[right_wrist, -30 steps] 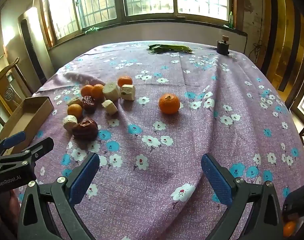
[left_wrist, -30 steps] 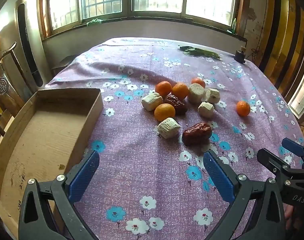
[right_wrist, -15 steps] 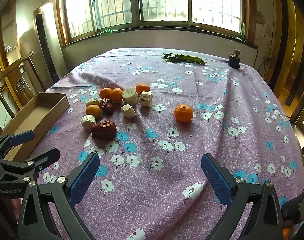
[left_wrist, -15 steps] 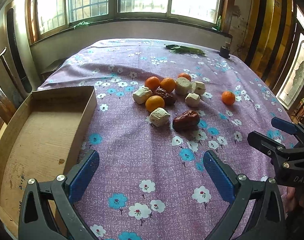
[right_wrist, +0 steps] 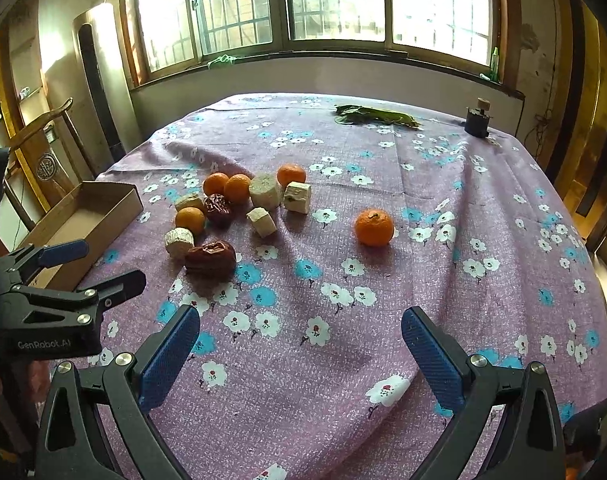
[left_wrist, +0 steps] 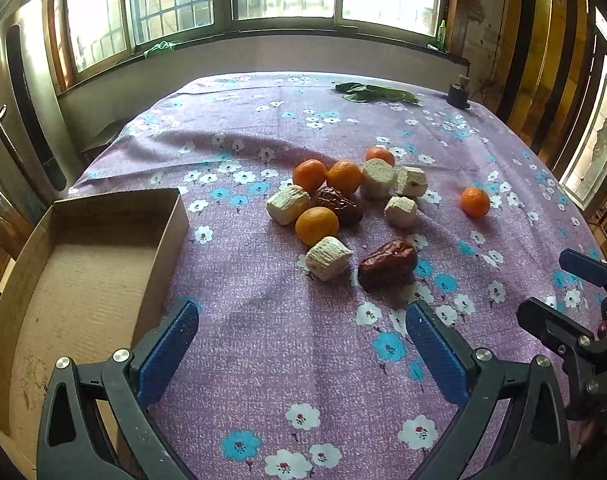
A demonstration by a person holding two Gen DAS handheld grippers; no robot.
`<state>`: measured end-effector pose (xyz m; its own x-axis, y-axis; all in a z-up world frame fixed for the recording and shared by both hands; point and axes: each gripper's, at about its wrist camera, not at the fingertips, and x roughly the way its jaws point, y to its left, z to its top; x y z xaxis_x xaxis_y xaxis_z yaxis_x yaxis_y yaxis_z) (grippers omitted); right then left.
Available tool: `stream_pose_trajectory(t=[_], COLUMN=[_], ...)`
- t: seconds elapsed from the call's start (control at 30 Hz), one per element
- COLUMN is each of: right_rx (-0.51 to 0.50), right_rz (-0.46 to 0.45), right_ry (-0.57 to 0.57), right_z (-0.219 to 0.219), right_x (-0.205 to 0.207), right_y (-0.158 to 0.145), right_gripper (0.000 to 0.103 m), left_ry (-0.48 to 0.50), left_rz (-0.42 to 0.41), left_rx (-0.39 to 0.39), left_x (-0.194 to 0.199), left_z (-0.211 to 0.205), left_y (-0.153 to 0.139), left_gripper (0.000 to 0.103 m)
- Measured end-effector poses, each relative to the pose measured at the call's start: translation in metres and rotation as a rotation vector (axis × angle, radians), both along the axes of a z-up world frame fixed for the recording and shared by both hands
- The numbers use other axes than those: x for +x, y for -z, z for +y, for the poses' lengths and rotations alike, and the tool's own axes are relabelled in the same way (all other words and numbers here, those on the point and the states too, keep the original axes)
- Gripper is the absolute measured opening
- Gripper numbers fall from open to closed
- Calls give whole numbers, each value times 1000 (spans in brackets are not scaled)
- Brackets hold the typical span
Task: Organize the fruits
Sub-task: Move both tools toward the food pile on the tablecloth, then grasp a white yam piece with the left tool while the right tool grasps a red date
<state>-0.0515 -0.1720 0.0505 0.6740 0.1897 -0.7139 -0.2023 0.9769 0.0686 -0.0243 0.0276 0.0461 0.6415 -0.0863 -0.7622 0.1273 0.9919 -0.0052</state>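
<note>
A cluster of fruit lies mid-table: several oranges, several pale cut chunks and two dark red dates. One orange lies apart to the right; in the right wrist view it is ahead of my right gripper. An empty cardboard box sits at the left, also in the right wrist view. My left gripper is open and empty, above the cloth short of the cluster. My right gripper is open and empty.
A purple flowered cloth covers the table. Green leaves and a small dark jar lie at the far edge. A wooden chair stands left of the table. Each gripper shows in the other's view.
Both views have shifted a little. The fruit now looks slightly closer in the left wrist view. Both grippers stay open and empty; no fruit has moved.
</note>
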Motion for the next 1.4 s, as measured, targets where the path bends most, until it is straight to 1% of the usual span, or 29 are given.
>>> stream_pose_trajectory(t=[0.17, 0.23, 0.27, 0.33, 0.4, 0.43, 0.57, 0.67, 0.7, 0.73, 0.77, 0.83, 0.87, 0.93, 1.1, 1.27, 1.4], right_rx=[8, 10, 9, 6, 11, 14, 20, 25, 25, 24, 23, 19, 18, 21, 25, 33, 29], right_rz=[29, 43, 50, 58, 67, 69, 81, 93, 97, 101, 103, 104, 106, 106, 104, 96, 86], right_ry=[-24, -39, -48, -58, -65, -66, -68, -71, -75, -80, -84, -91, -92, -91, -99, -109, -118], right_z=[0, 2, 3, 4, 5, 4, 2, 2, 3, 4, 5, 6, 7, 7, 12, 27, 42], right_x=[6, 8, 9, 11, 12, 12, 16, 19, 20, 21, 22, 22, 22, 23, 25, 33, 43], right_y=[7, 10, 11, 14, 17, 18, 21, 24, 25, 26, 27, 27, 27, 27, 25, 20, 20], right_gripper=[96, 88, 87, 83, 82, 81, 80, 75, 72, 70, 69, 68, 67, 66, 65, 66, 66], left_ry=[13, 21, 26, 30, 43, 49, 60, 75, 82, 90, 99, 109, 119, 133, 117, 88, 59], left_rz=[25, 36, 43, 59, 79, 90, 100, 95, 97, 106, 119, 110, 107, 105, 103, 79, 63], left_rx=[41, 46, 46, 51, 41, 36, 32, 27, 27, 23, 15, 23, 20, 2, -15, -25, -15], left_x=[20, 26, 29, 35, 41, 44, 50, 54, 55, 58, 60, 60, 60, 59, 53, 40, 31], left_z=[3, 3, 3, 3, 3, 3, 0, -5, -7, -9, -10, -13, -14, -15, -11, -6, -2], left_y=[6, 10, 12, 17, 21, 23, 28, 29, 30, 32, 34, 35, 35, 34, 31, 23, 18], left_gripper=[103, 102, 101, 90, 83, 82, 82, 82, 78, 68, 62, 50, 47, 27, 24, 24, 24])
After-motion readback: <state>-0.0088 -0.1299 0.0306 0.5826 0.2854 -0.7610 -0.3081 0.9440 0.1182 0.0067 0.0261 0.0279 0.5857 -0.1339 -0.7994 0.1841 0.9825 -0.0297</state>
